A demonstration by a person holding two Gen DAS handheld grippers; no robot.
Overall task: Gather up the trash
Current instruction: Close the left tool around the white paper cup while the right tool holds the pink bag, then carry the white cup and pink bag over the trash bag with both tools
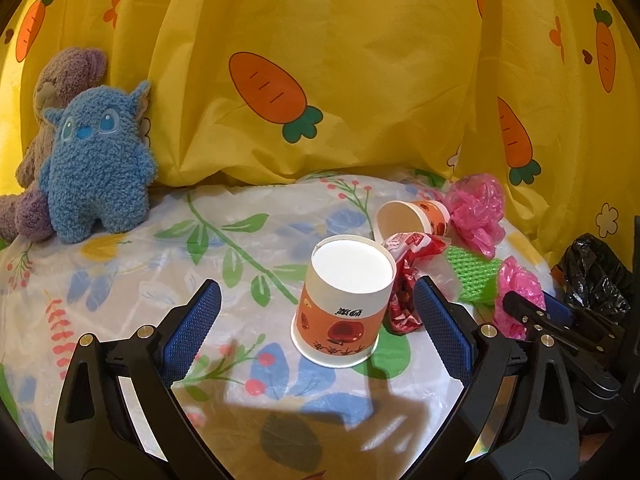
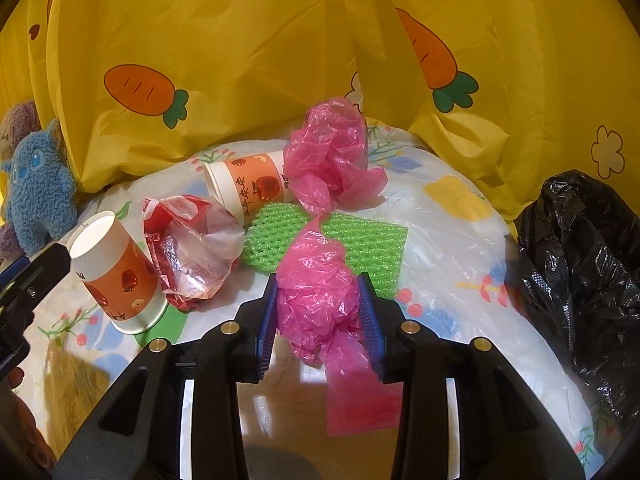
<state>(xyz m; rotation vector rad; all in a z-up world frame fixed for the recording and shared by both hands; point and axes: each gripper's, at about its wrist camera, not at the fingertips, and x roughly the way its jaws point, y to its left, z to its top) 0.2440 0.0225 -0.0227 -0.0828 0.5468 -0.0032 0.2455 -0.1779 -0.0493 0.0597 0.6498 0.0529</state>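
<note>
My left gripper (image 1: 316, 304) is open, its jaws on either side of an upside-down orange paper cup (image 1: 344, 300), not touching it. The cup also shows in the right wrist view (image 2: 120, 276). My right gripper (image 2: 319, 292) is shut on a crumpled pink plastic bag (image 2: 316, 304), also visible in the left wrist view (image 1: 520, 284). A second paper cup (image 2: 248, 184) lies on its side behind. A red and clear wrapper (image 2: 188, 248), a green foam net (image 2: 360, 244) and another pink bag (image 2: 332, 152) lie between them.
A black trash bag (image 2: 580, 280) sits at the right edge of the table. A blue plush toy (image 1: 96, 164) and a brown one (image 1: 60, 80) stand at the back left. Yellow carrot-print curtain (image 1: 320, 60) hangs behind the floral tablecloth (image 1: 160, 280).
</note>
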